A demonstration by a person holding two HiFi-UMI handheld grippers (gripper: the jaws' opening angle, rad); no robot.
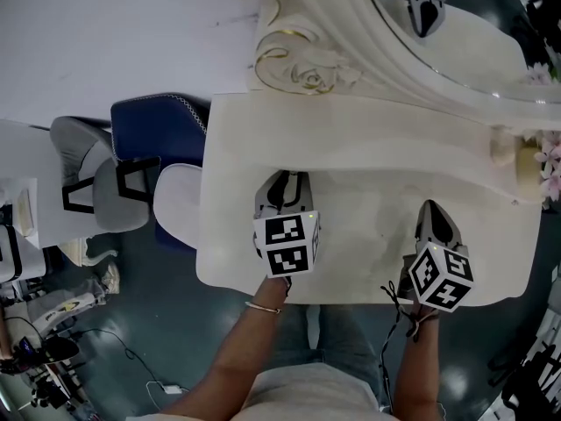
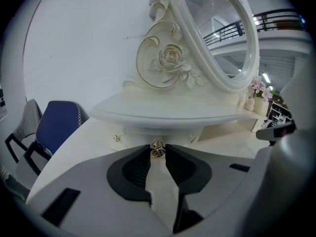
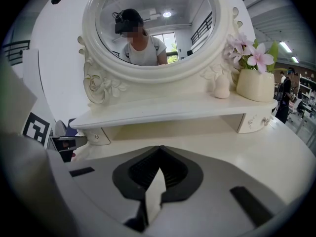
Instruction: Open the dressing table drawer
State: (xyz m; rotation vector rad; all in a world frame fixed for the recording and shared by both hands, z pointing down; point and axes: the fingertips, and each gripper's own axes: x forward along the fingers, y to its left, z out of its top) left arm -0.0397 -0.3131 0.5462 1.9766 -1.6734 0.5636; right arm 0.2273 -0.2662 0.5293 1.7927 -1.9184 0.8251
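The white dressing table (image 1: 351,261) carries a raised shelf (image 2: 168,110) with a small drawer (image 2: 136,135) under its left end. My left gripper (image 1: 286,175) reaches up to that drawer. In the left gripper view its jaws (image 2: 157,151) are closed on the drawer's small gold knob (image 2: 157,148), one pad on each side. My right gripper (image 1: 429,203) rests over the tabletop further right, apart from the shelf. In the right gripper view it (image 3: 159,148) is shut, tips together, with nothing between them. A second small drawer (image 3: 254,121) sits under the shelf's right end.
An oval mirror (image 3: 153,23) in a carved frame stands on the shelf. A cream vase of pink flowers (image 3: 254,83) and a small figurine (image 3: 222,85) are at its right. A blue chair (image 1: 158,130) and a grey chair (image 1: 96,182) stand left of the table.
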